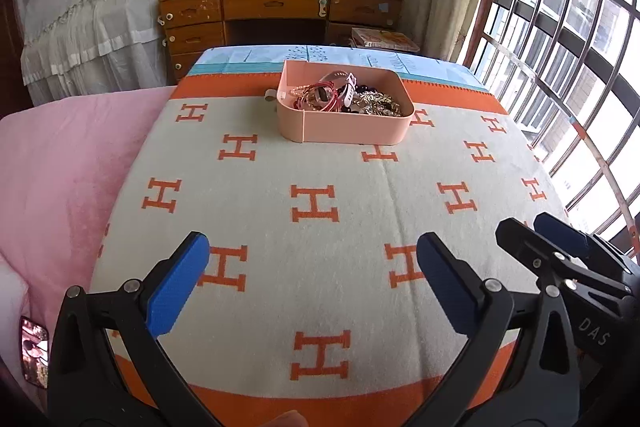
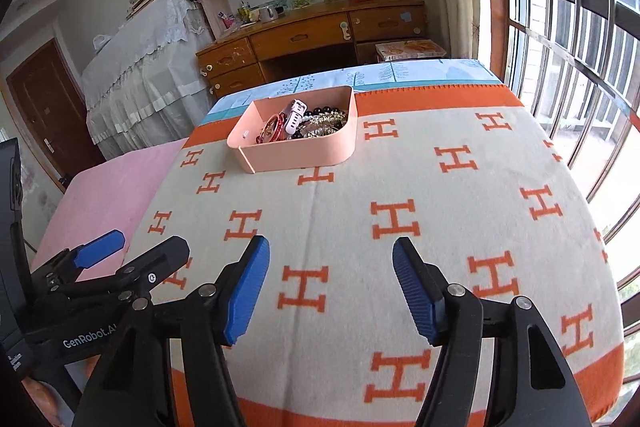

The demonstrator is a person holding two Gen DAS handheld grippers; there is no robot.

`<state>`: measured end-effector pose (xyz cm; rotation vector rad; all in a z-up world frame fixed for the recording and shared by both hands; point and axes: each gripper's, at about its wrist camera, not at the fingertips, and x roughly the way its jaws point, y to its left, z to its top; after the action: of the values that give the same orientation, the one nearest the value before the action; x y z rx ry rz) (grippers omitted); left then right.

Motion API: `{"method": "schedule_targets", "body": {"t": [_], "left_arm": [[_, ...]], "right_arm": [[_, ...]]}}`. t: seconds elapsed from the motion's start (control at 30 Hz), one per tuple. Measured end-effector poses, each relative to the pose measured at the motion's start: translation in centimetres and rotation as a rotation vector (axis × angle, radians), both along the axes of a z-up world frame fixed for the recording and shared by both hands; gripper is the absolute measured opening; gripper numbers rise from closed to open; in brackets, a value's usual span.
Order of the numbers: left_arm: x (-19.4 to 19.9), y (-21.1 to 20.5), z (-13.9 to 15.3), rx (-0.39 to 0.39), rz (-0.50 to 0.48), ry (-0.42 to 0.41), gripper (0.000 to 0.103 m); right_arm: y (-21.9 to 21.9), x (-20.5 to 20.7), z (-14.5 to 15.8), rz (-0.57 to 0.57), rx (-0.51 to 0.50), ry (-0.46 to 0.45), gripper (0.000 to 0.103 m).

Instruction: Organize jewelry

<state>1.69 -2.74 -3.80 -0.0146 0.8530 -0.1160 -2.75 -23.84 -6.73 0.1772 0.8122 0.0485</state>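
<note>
**A:** Where does the jewelry lie?

**B:** All that shows of it is heaped in a pink open box [image 1: 344, 115], upper centre of the left wrist view, on a cream blanket with orange H marks [image 1: 320, 167] spread over what looks like a bed. In the heap are red cord bracelets [image 1: 316, 98], a white watch strap [image 2: 295, 119], dark beads [image 2: 320, 111] and gold chain [image 1: 380, 105], all tangled. A small pale thing just beside the box's left wall is too small to name.

**B:** None lies loose on the blanket. That fits a heap waiting to be sorted, or pieces already gathered in; I cannot tell which.

**A:** And the hand-held grippers?

**B:** The left hand-held gripper [image 1: 312, 287] fills the bottom of its own view, blue pads spread wide, holding nothing, touching nothing, above bare blanket. The right hand-held gripper [image 2: 331, 287] is likewise spread and empty, lower centre of its view. Both are well apart from the box.

**A:** Any handling advice?

**B:** In my judgement, whatever comes out should be pinched singly at an exposed loop and lifted slowly, since chains and cords will likely drag neighbours; the light box may slide, so the other hand-held gripper could steady its wall.
</note>
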Motion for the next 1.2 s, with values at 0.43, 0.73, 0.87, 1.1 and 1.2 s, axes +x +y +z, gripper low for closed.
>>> {"method": "schedule_targets", "body": {"t": [0.43,0.73,0.87,1.1,1.2], "left_arm": [[-4.0,-0.2,2.3,0.045,0.046,-0.077,0.103],[-5.1,-0.5,3.7,0.051,0.043,-0.108,0.103],[-5.1,-0.5,3.7,0.052,0.043,-0.106,0.103],[-4.6,-0.9,3.6,0.058,0.039,-0.085,0.103],[-4.4,-0.9,3.4,0.057,0.037,-0.077,0.103]], "right_arm": [[0.8,-4.3,1.6,0.028,-0.018,-0.046,0.072],[0.9,-5.3,3.0,0.021,-0.031,-0.088,0.072],[0.8,-5.3,3.0,0.021,-0.029,-0.087,0.072],[0.6,-5.2,3.0,0.02,-0.019,-0.077,0.072],[0.5,-5.0,2.9,0.018,-0.014,-0.068,0.072]]}}
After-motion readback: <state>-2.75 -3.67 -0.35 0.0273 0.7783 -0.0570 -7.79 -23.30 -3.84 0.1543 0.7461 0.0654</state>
